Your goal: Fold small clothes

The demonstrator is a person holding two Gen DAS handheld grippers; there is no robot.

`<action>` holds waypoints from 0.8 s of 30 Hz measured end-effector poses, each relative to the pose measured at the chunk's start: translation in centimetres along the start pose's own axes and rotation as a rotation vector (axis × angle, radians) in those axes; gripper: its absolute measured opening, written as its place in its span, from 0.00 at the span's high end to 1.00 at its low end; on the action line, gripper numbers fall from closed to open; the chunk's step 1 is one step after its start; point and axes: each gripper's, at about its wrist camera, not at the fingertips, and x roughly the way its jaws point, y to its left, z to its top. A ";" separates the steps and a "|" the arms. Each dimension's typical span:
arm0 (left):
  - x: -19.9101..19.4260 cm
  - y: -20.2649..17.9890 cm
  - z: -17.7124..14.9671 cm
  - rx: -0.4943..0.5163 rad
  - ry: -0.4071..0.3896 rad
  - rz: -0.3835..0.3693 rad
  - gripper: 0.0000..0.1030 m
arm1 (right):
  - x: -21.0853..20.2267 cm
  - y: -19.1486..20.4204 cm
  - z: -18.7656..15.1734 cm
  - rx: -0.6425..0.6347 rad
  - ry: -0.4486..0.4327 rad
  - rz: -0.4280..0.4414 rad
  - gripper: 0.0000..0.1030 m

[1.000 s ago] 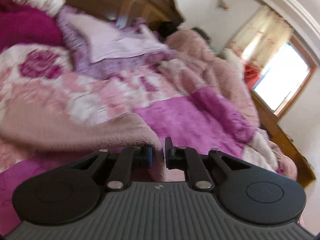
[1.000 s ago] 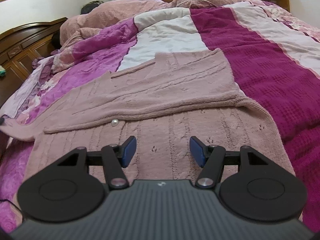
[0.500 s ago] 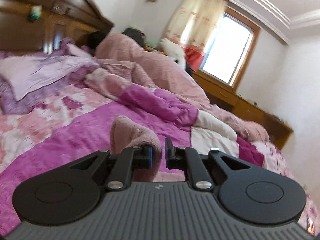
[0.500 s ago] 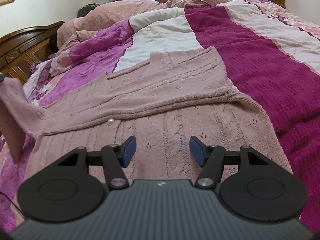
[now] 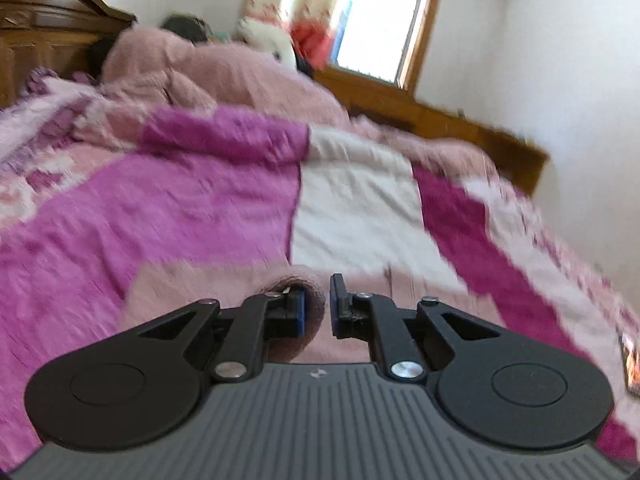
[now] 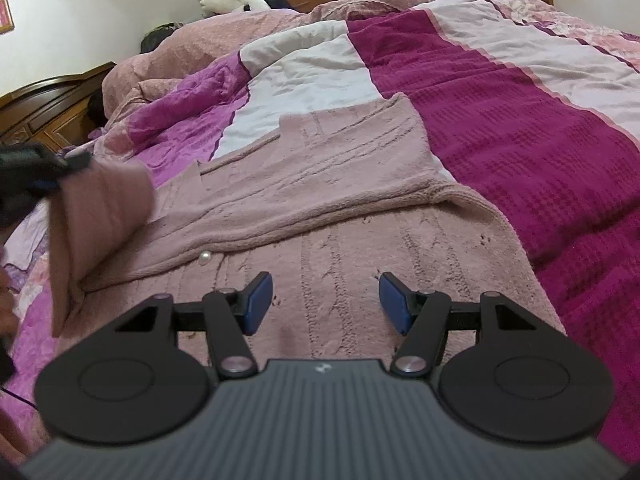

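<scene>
On the bed, left gripper (image 6: pixel 60 168) is pinching a sleeve of the pink knit cardigan (image 6: pixel 320 208); right gripper (image 6: pixel 326 300) is hovering open over it.

At far left of the right wrist view, the left gripper is holding the sleeve (image 6: pixel 100 216) lifted off the bedspread (image 6: pixel 520 140), cloth hanging down from its nearly closed jaws; in the left wrist view a bunch of pink knit (image 5: pixel 310 292) is sitting clamped between the blue pads (image 5: pixel 298 312), picture blurred. Moving right, the cardigan is lying spread flat across the purple, white and magenta bedspread, one sleeve already folded across the body, a pearl button (image 6: pixel 205 256) showing near the fold edge. Right gripper is sitting just above the cardigan's lower body, jaws about half open, nothing between them. Behind, a wooden headboard (image 6: pixel 44 108) at left and a rumpled pink blanket (image 6: pixel 208 40) are lying at the far end.
</scene>
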 end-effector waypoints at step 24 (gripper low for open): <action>2.2 -1.1 -5.4 0.117 0.345 -0.046 0.43 | 0.1 -0.3 -0.1 0.007 -0.001 0.004 0.39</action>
